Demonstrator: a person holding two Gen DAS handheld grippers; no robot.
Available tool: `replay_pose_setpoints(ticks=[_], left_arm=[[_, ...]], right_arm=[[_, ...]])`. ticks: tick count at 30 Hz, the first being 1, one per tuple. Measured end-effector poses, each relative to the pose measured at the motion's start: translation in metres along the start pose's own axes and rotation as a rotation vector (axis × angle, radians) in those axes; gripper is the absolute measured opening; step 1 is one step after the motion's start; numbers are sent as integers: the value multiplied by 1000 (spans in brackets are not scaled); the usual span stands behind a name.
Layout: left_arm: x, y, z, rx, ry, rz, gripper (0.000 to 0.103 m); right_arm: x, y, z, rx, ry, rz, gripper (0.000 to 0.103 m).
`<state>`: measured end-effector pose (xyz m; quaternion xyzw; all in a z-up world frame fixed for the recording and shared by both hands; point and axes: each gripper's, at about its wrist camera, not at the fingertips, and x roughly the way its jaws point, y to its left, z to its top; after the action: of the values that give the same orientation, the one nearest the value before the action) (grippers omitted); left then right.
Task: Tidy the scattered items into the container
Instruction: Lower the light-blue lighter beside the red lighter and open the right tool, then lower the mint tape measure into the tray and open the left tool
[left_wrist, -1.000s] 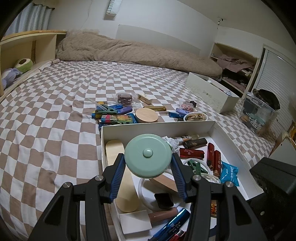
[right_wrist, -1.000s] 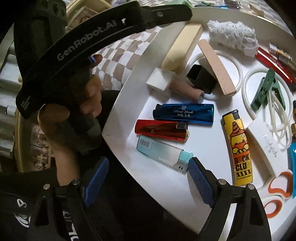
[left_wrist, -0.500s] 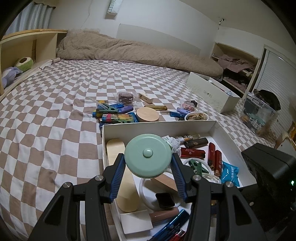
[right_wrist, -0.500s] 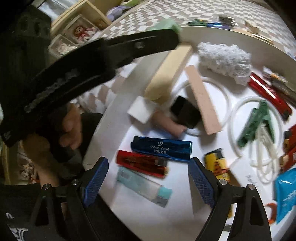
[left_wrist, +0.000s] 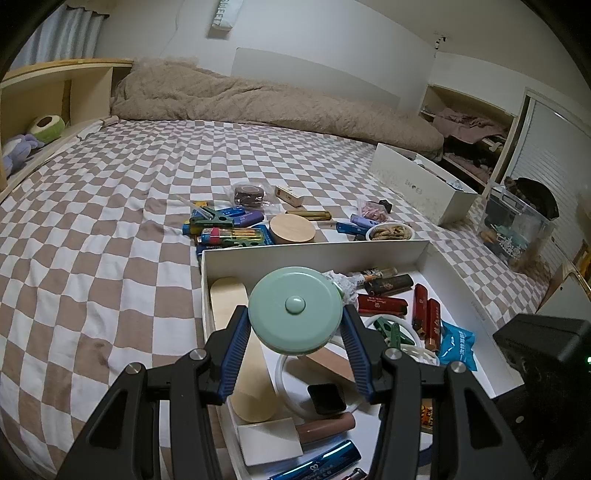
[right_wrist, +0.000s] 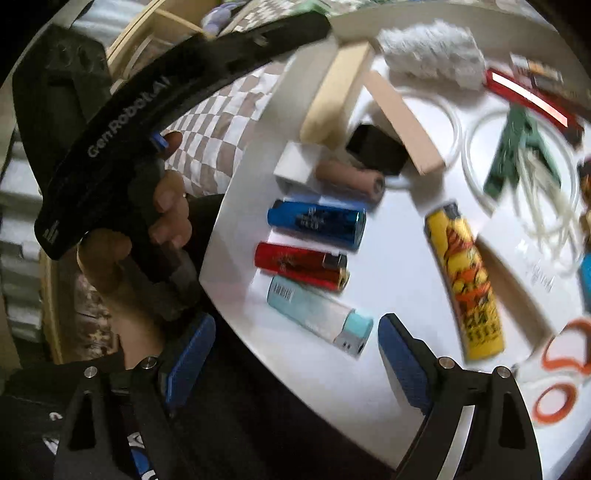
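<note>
My left gripper (left_wrist: 295, 325) is shut on a round pale green tape measure (left_wrist: 294, 309), held above the near left part of the white box (left_wrist: 317, 249). The box holds lighters, a green clip, white rings, a wooden piece and more. My right gripper (right_wrist: 297, 343) stands open over the box's near corner with nothing between its fingers. A pale blue lighter (right_wrist: 319, 315), a red lighter (right_wrist: 301, 265) and a blue lighter (right_wrist: 317, 222) lie just ahead of it. In the right wrist view a hand (right_wrist: 162, 221) holds the left gripper's black handle.
Loose items lie on the checkered bedspread beyond the box: a round wooden lid (left_wrist: 292, 228), a marker pack (left_wrist: 236, 235), a small bowl (left_wrist: 390, 232), a packet (left_wrist: 248, 193). A second white box (left_wrist: 417, 184) sits at the right edge. A yellow lighter (right_wrist: 465, 280) and orange scissors (right_wrist: 561, 373) rest inside the box.
The right gripper has shifted and rolled over the box's near corner, so the lighters sit differently in its view. The left gripper holds still with the tape measure.
</note>
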<state>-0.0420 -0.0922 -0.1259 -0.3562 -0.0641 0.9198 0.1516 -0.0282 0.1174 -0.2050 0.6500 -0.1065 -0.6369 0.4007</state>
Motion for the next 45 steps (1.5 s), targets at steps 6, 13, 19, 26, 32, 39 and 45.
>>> replay_pose_setpoints(ticks=[6,13,19,26,32,39,45], left_arm=[[-2,-2,0,-5,3,2,50],[-11,-5,-2,-7,3,0,50],[-18,-16,-7,9,9,-27,50],[-20,-34,-20,64,69,-36,50],[-25,-53,-34,134,122,-61,50],[-25,-74,-45,210,198,-128,50],[-20,-91,-57,296,288,-172,50]], right_arm=[[13,10,-4,7,5,99,94],[9,14,-19,-3,-35,84,94],[-19,-3,-32,53,-134,22,94],[-37,-17,-41,132,-232,30,94],[-42,-24,-29,169,-299,87,94],[-48,-37,-7,238,-378,161,94],[-66,-57,-35,264,-418,151,94]])
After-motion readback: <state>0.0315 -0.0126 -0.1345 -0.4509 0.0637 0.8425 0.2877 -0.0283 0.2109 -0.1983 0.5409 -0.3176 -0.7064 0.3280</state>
